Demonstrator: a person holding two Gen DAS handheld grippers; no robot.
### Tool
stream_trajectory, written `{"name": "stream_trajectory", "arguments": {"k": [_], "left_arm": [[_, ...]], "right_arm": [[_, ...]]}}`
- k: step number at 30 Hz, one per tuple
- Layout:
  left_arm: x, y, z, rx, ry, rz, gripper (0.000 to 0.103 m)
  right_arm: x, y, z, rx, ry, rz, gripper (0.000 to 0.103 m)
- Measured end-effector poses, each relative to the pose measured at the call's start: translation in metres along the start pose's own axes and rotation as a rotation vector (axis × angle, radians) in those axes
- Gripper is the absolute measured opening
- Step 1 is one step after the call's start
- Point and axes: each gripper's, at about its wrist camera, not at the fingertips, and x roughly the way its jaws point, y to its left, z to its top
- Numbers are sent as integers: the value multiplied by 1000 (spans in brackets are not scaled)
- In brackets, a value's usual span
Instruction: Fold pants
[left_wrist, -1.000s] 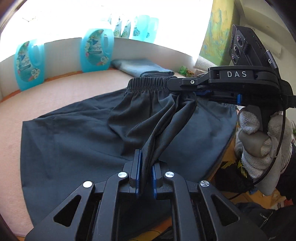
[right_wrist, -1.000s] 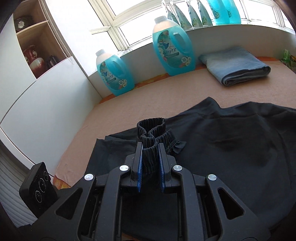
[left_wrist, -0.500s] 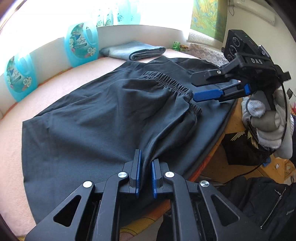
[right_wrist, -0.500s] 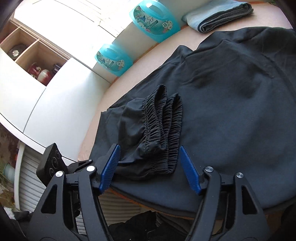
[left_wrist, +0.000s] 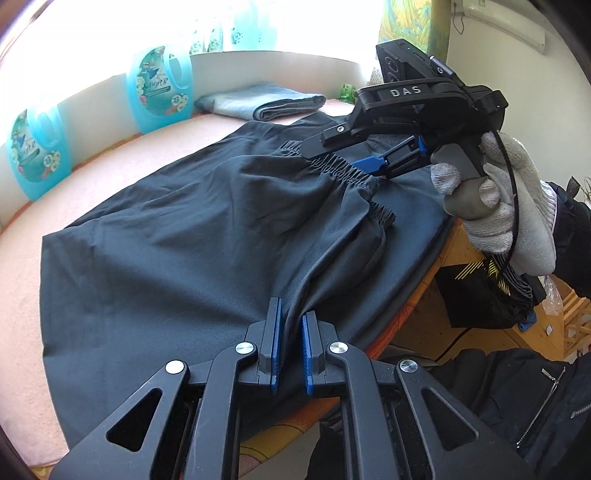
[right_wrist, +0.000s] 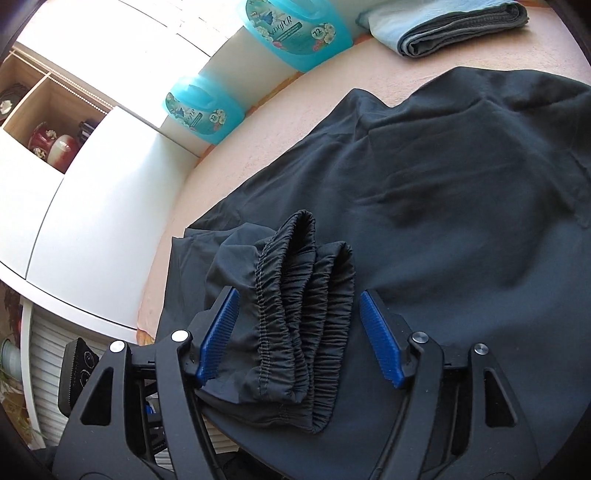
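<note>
Dark pants overhang the worktop's near edge — left gripper fingers pinching a fabric ridge, right gripper fingers spread astride the bunched elastic waistband.

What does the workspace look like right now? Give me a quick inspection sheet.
Surface: peach-coloured padded top, mostly covered by dark cloth.
Job's things: dark pants spread out; bunched elastic waistband lying on them near the front edge.
Clutter: folded blue-grey towel at the back; two turquoise detergent bottles along the wall.
Grippers: left tool pinching a fold of the pants; right tool open, straddling the waistband.
Cables: black cable running down past the gloved right hand.
Surroundings: bright window, white cabinet, shelf with jars.
</note>
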Motion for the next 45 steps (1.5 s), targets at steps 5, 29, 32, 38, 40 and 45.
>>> {"name": "stream_trajectory", "arguments": {"k": [5,29,32,38,40,45], "left_arm": [[-2,1,-2,-3,-9,-13,8],[-53,75,17,-290,-131,63,32],[-43,75,21,-280,-122,73,32],[-15,50,31,-203,-91,40,32],[-3,39,35,-168,-73,27,32],[20,16,42,-94,-29,2,32]], "right_arm": [[10,7,-2,-25,27,-8,36],[-141,-53,15,18,-238,-292,15],[-162,-69,20,31,-262,-357,15],[-189,-103,29,53,-270,-461,15],[-193,-112,33,61,-266,-484,15],[-192,-133,39,75,-222,-529,15]]}}
